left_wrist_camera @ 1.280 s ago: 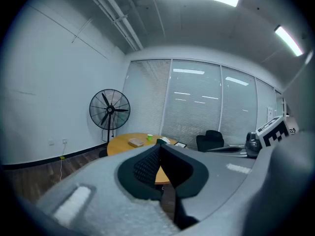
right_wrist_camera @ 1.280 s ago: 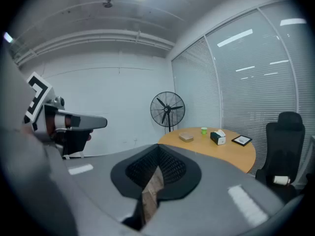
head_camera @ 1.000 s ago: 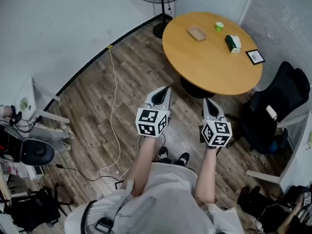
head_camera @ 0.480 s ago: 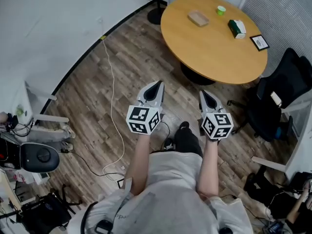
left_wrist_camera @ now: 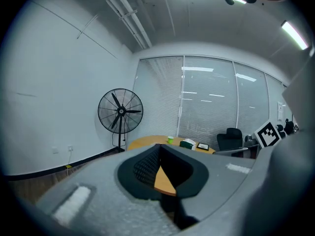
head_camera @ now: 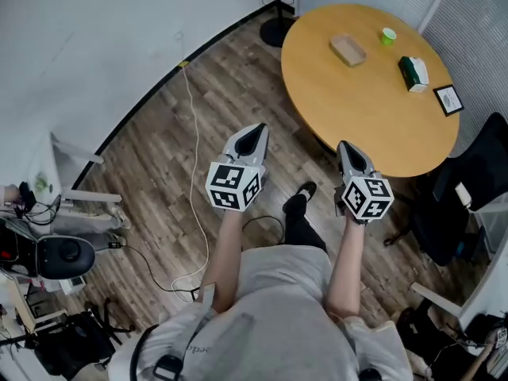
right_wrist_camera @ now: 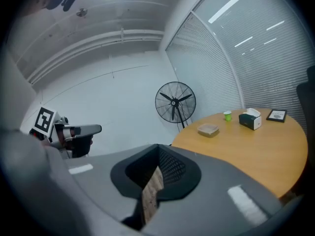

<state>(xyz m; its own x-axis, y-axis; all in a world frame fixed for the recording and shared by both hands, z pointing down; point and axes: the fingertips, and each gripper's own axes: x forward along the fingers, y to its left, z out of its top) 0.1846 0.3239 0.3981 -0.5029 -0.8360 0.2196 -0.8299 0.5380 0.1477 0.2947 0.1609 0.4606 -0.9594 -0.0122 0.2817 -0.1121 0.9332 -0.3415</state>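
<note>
The person wears a pale grey, short-sleeved T-shirt (head_camera: 274, 308), dark trousers (head_camera: 295, 227) and a black shoe (head_camera: 305, 190). The left gripper (head_camera: 254, 136) and the right gripper (head_camera: 348, 151) are light grey shells that taper to a point. Each carries 1 white cube (head_camera: 233, 186) printed with black square markers (1 on every face that shows). The 2 jaws of each are lined with black, finely ribbed pads (left_wrist_camera: 143, 167).

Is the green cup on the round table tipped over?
No: in the right gripper view the green cup stands upright on the round table, just left of the dark box.
</note>
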